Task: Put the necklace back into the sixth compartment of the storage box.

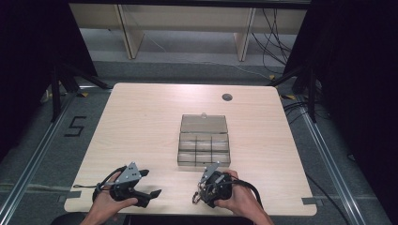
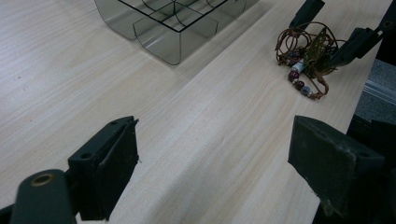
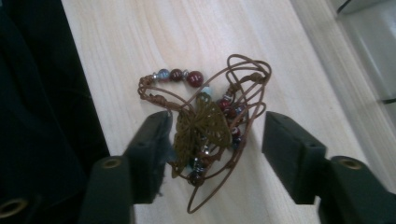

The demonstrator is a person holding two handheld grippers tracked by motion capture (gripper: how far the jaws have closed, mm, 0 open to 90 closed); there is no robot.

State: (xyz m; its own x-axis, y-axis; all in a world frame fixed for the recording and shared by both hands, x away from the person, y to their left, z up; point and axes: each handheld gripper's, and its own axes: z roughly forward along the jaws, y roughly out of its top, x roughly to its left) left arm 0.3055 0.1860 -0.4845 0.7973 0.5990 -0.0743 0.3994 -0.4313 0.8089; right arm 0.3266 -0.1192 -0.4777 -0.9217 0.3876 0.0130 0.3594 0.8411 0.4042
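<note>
A brown wire bracelet [image 3: 219, 116] with red and blue beads and a brass butterfly charm lies on the wooden table near its front edge. My right gripper [image 3: 212, 140] is open around it; the left jaw touches the butterfly and the right jaw stands just off the wire loops. From the left gripper view, the bracelet [image 2: 306, 58] lies between the right gripper's [image 2: 317, 42] jaws. In the high view the right gripper [image 1: 198, 197] points toward the front edge. My left gripper [image 1: 151, 183] is open over bare table at the front left, nothing between its jaws [image 2: 215, 158].
A clear plastic box [image 1: 180, 149] with several small compartments sits mid-table, its lid [image 1: 204, 124] folded open behind it. Its near corner [image 2: 159, 37] lies ahead of the left gripper. A cable hole [image 1: 227, 97] is at the back. The table's front edge is close.
</note>
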